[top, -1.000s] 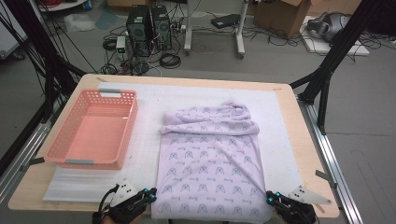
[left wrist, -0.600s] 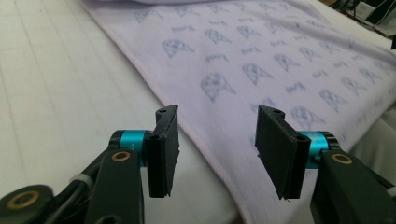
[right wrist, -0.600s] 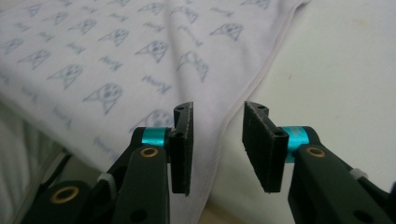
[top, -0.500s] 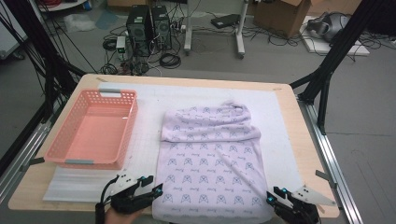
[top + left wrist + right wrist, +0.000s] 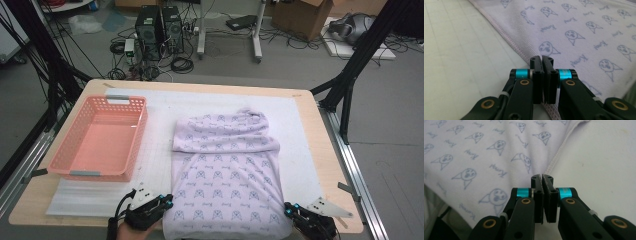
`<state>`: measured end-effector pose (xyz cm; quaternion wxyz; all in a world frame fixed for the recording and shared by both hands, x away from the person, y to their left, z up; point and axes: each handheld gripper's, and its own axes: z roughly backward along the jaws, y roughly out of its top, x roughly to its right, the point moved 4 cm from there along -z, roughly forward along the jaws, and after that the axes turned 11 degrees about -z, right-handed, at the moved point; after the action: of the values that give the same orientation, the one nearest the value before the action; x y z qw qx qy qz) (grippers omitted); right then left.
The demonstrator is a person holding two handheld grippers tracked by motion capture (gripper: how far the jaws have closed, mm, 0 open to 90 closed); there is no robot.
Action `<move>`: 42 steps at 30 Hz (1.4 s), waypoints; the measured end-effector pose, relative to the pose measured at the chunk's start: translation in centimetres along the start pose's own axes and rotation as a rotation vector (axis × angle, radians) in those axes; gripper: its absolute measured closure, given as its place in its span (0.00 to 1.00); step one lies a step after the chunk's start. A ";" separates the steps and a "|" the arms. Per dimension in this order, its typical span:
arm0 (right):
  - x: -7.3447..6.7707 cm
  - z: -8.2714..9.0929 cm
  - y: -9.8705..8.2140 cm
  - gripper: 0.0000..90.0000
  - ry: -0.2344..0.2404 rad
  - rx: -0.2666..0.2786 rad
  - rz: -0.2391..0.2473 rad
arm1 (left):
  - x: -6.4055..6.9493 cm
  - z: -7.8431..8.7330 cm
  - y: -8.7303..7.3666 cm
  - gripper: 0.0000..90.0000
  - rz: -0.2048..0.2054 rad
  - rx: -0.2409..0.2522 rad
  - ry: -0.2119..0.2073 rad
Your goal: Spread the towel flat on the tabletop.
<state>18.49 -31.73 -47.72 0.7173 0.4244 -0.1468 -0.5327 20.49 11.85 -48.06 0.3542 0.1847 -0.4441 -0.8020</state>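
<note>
Left gripper view had the left gripper clamped on the lilac garment's hem (right gripper likewise pinching its corner), ready for folding.

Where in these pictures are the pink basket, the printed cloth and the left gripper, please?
pink basket (image 5: 76, 131): high view, on its left wall.
printed cloth (image 5: 227, 182): high view, on the flat lower half.
left gripper (image 5: 542, 60): left gripper view, between its closed fingertips.
</note>
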 end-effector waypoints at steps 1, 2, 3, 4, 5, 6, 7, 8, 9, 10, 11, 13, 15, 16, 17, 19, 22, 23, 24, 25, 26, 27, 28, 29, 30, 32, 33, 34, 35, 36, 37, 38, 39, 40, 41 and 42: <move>0.0 0.4 -0.1 0.98 0.009 -0.002 -0.006 | 0.0 0.4 -0.3 0.97 0.008 0.001 -0.005; 0.0 0.8 -0.3 0.98 0.026 -0.007 -0.005 | 0.0 0.8 -0.5 0.97 0.015 0.002 -0.013; -0.2 1.1 -0.5 0.98 0.042 -0.010 -0.001 | 0.1 1.1 -0.5 0.97 0.021 0.012 -0.026; -0.3 1.3 -0.6 0.97 0.052 -0.017 0.012 | 0.1 1.3 -0.3 0.96 0.023 0.025 -0.026; -0.5 1.5 -0.7 0.94 0.061 -0.020 0.011 | 0.1 1.4 0.0 0.90 0.023 0.045 -0.014; -0.5 1.5 -0.7 0.84 0.059 -0.014 0.010 | -0.2 1.5 0.3 0.78 0.036 0.063 -0.011; -0.5 1.5 -0.5 0.79 0.052 -0.006 -0.001 | -0.4 1.5 0.6 0.73 0.048 0.080 -0.016; -0.4 1.5 -0.3 0.75 0.051 0.010 -0.013 | -0.6 1.5 0.9 0.69 0.057 0.093 -0.010; -0.4 1.5 0.0 0.74 0.042 0.024 -0.019 | -0.9 1.3 1.1 0.63 0.068 0.103 -0.011; -0.3 1.4 0.3 0.72 0.030 0.033 -0.018 | -1.1 1.0 1.3 0.60 0.072 0.107 -0.013; -0.3 1.2 0.5 0.71 0.021 0.039 -0.025 | -1.4 0.6 1.4 0.57 0.076 0.107 -0.008; 0.0 0.7 1.1 0.70 0.002 0.052 -0.027 | -1.8 -0.4 1.6 0.53 0.093 0.083 -0.014; 0.3 0.1 1.5 0.69 -0.015 0.050 -0.029 | -1.8 -1.5 1.7 0.51 0.094 0.047 -0.025; 0.5 -0.2 1.7 0.69 -0.017 0.053 -0.039 | -1.6 -2.0 1.7 0.51 0.097 0.033 -0.031; 0.7 -0.5 1.9 0.68 -0.018 0.051 -0.050 | -1.3 -2.5 1.6 0.51 0.082 0.021 -0.031; 0.9 -1.3 2.0 0.67 -0.025 0.026 -0.046 | -0.8 -2.7 1.6 0.64 -0.014 0.015 0.054; 0.6 -2.4 1.8 0.76 -0.062 0.002 -0.022 | -0.9 -2.4 1.4 0.91 0.005 0.007 0.050; 0.6 -2.4 1.7 0.91 -0.062 0.004 -0.029 | -0.8 -2.2 1.3 0.94 0.011 0.008 0.043; 0.5 -2.2 1.6 0.98 -0.034 -0.003 -0.040 | -0.8 -2.1 1.2 0.95 0.009 0.008 0.039; 0.5 -2.1 1.5 0.98 -0.046 -0.001 -0.023 | -0.7 -1.9 1.1 0.95 0.007 0.007 0.038; 0.3 -1.9 1.4 0.98 -0.046 -0.006 -0.018 | -0.5 -1.6 1.0 0.95 0.006 0.003 0.033; 0.3 -1.7 1.3 0.98 -0.036 -0.009 -0.006 | -0.3 -1.3 0.8 0.95 0.003 0.002 0.025; 0.3 -1.4 1.1 0.98 -0.027 -0.017 0.000 | 0.0 -0.9 0.6 0.95 0.005 0.005 0.018; 0.2 -1.1 0.9 0.98 -0.020 -0.021 0.010 | 0.2 -0.6 0.3 0.95 0.004 0.007 0.012; 0.2 -0.7 0.7 0.98 -0.009 -0.022 0.010 | 0.5 -0.2 0.0 0.95 -0.004 0.008 0.006; 0.0 0.3 0.2 0.98 0.009 -0.015 0.016 | 1.1 0.6 -0.5 0.95 -0.004 0.014 -0.010; -0.1 0.7 0.0 0.98 0.019 -0.014 0.020 | 1.3 0.9 -0.7 0.95 -0.003 0.020 -0.021; -0.3 1.1 -0.2 0.98 0.027 -0.019 0.015 | 1.5 1.2 -0.8 0.95 -0.006 0.028 -0.034; -0.4 1.3 -0.4 0.98 0.036 -0.029 0.019 | 1.6 1.3 -0.7 0.94 -0.015 0.040 -0.040; -0.5 1.4 -0.6 0.94 0.039 -0.031 0.020 | 1.7 1.4 -0.5 0.90 -0.022 0.055 -0.048; -0.5 1.5 -0.7 0.81 0.031 -0.022 0.016 | 1.7 1.3 -0.3 0.80 -0.022 0.069 -0.050; -0.4 1.6 -0.5 0.73 0.014 -0.006 0.001 | 1.6 1.3 0.0 0.70 -0.018 0.082 -0.045; -0.3 1.7 -0.3 0.70 0.007 0.019 -0.019 | 1.4 1.3 0.3 0.65 -0.013 0.095 -0.038; -0.2 1.7 0.0 0.69 0.000 0.042 -0.028 | 1.1 1.2 0.6 0.63 -0.006 0.109 -0.035; -0.1 1.7 0.3 0.69 -0.004 0.057 -0.032 | 0.9 1.0 0.8 0.62 -0.001 0.114 -0.032; -0.2 1.6 0.5 0.69 -0.004 0.065 -0.033 | 0.5 0.8 0.9 0.59 0.003 0.114 -0.031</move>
<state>17.68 -32.27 -46.34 0.6939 0.4488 -0.1587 -0.5403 20.02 11.66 -46.87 0.3374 0.1914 -0.4946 -0.7777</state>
